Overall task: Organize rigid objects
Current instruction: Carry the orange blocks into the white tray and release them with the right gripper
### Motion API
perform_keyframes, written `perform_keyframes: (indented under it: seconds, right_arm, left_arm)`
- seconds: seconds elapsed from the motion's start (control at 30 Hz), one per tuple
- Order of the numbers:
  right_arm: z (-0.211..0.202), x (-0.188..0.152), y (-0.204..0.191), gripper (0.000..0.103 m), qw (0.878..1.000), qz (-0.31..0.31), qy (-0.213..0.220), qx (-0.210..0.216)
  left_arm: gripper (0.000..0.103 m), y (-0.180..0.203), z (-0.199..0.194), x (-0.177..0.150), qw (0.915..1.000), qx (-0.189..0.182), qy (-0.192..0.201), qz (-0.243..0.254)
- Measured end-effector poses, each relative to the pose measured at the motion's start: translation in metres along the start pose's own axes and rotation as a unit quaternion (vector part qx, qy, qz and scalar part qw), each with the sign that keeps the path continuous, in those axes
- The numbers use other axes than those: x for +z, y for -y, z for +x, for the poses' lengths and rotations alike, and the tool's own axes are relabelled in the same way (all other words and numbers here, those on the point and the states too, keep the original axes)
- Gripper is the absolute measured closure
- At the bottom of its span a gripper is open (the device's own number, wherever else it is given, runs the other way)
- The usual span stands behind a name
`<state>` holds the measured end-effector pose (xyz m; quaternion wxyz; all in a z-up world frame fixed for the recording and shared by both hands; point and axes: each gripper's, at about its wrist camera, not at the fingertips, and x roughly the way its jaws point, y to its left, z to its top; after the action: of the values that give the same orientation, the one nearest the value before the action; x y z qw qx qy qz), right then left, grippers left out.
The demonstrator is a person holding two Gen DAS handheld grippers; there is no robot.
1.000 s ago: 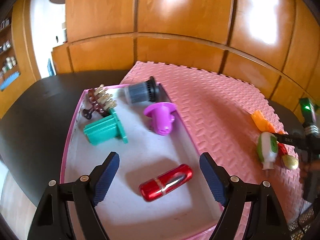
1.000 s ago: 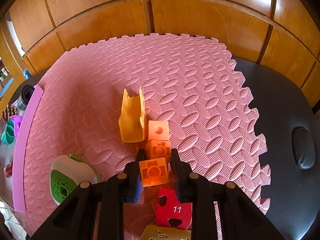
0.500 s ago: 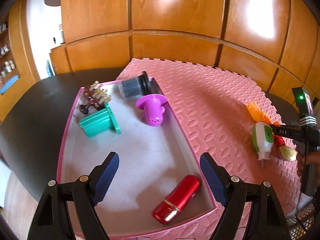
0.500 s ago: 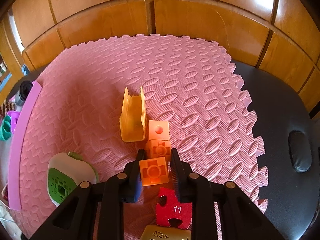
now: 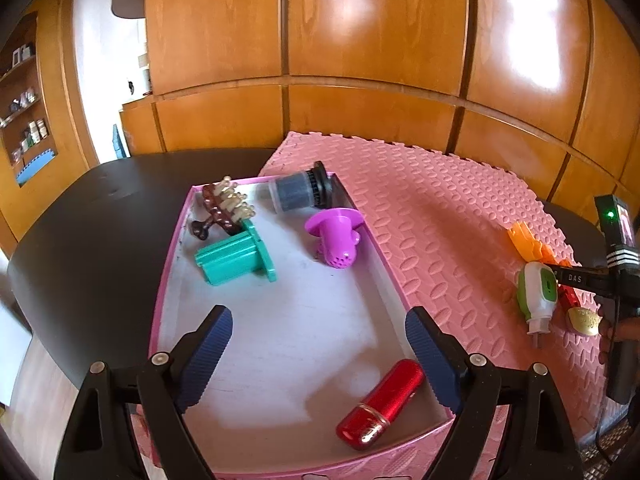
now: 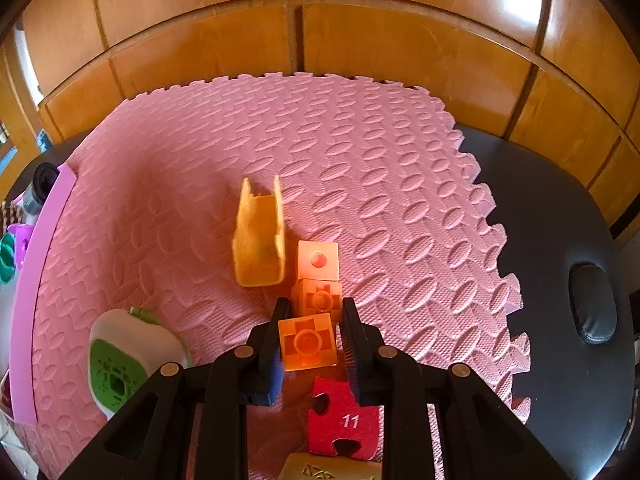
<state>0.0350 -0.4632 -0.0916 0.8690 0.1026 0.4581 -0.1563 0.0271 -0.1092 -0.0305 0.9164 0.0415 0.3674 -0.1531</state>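
Your right gripper (image 6: 311, 340) is clamping an orange block (image 6: 307, 341), the near end of a three-block row on the pink mat (image 6: 360, 168). Your left gripper (image 5: 318, 354) is opening wider, empty, above the tray (image 5: 384, 258). Next, probably, you are lifting the studded, square-edged block toward that tray.

Bright glare patches are reflected on the glossy wooden panels (image 5: 360, 52). Soft shadows are cast inside the pink tray (image 5: 280, 320). Straight lines are bowed and corners darkened by fisheye distortion.
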Motion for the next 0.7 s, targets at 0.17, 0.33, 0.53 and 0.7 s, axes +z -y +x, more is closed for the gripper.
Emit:
perform_keyframes:
  seconds: [0.17,0.33,0.53,0.7]
  right_arm:
    - [-0.004,0.001,0.008,0.079,1.0,0.023,0.011,-0.004]
    - [-0.019,0.002,0.006,0.079,0.999,0.026,0.033,0.013]
    - [-0.04,0.001,-0.02,0.079,0.998,0.0,0.051,0.035]
    - [-0.061,0.003,-0.049,0.079,0.994,-0.021,0.069,0.079]
  left_arm:
    - [0.014,-0.013,-0.002,-0.001,0.9999,0.003,0.002,-0.013]
    - [0.014,-0.025,-0.001,-0.003,0.9996,0.011,-0.002,-0.024]
    - [0.014,-0.033,0.001,-0.006,0.9992,0.014,-0.006,-0.037]
    - [0.014,-0.038,0.0,-0.005,0.9989,0.014,-0.002,-0.044]
